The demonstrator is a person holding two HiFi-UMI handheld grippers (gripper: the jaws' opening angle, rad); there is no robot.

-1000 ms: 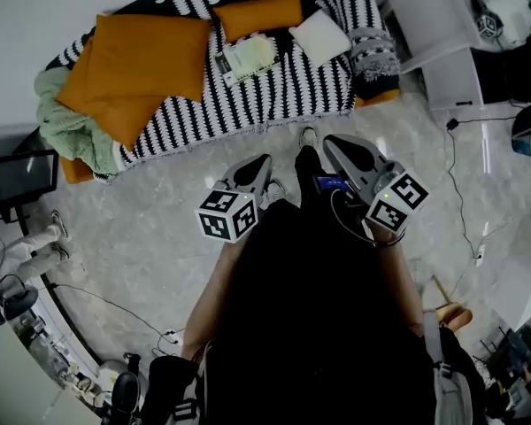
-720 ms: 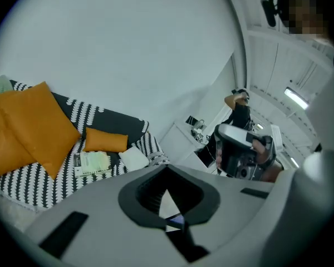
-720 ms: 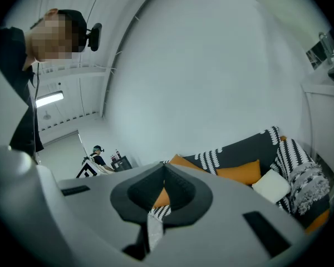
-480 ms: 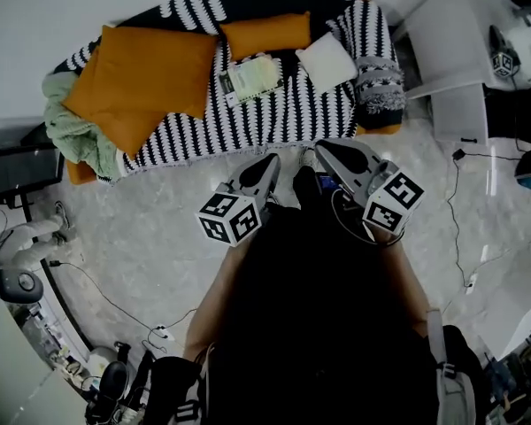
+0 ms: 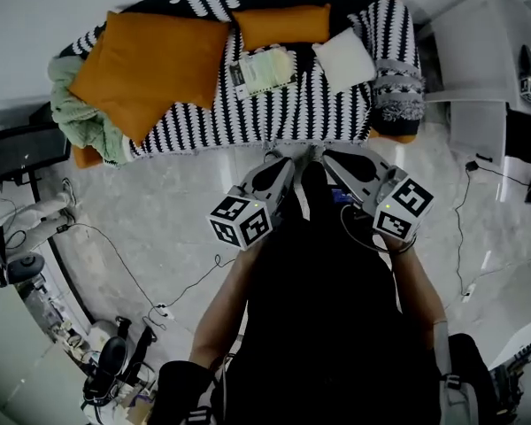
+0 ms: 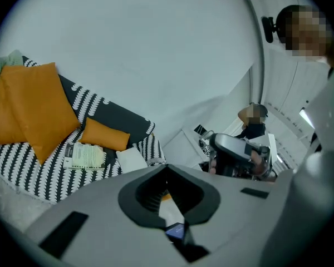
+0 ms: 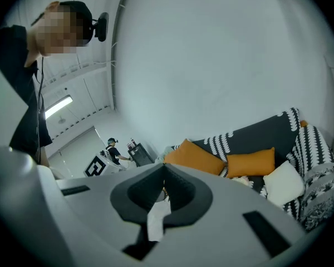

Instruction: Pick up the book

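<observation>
The book (image 5: pixel 264 71), pale green and white, lies flat on the black-and-white striped sofa (image 5: pixel 248 118) between a big orange cushion (image 5: pixel 146 65) and a white cushion (image 5: pixel 343 60). The left gripper view shows the book (image 6: pixel 84 156) at lower left. My left gripper (image 5: pixel 288 159) and right gripper (image 5: pixel 332 156) are held side by side over the floor at the sofa's front edge, well short of the book. In its own view the left gripper (image 6: pixel 167 168) has its jaws together, with nothing held. The right gripper (image 7: pixel 165 168) looks the same, jaws meeting and empty.
A small orange cushion (image 5: pixel 279 25) lies behind the book and a green blanket (image 5: pixel 80 118) hangs off the sofa's left end. White furniture (image 5: pixel 478 69) stands to the right. Cables (image 5: pixel 115 264) run over the marble floor. Another person (image 7: pixel 112 149) stands far off.
Both grippers have moved forward to the sofa's front edge, and the sofa with the book has come nearer in the head view. Their jaws stayed together.
</observation>
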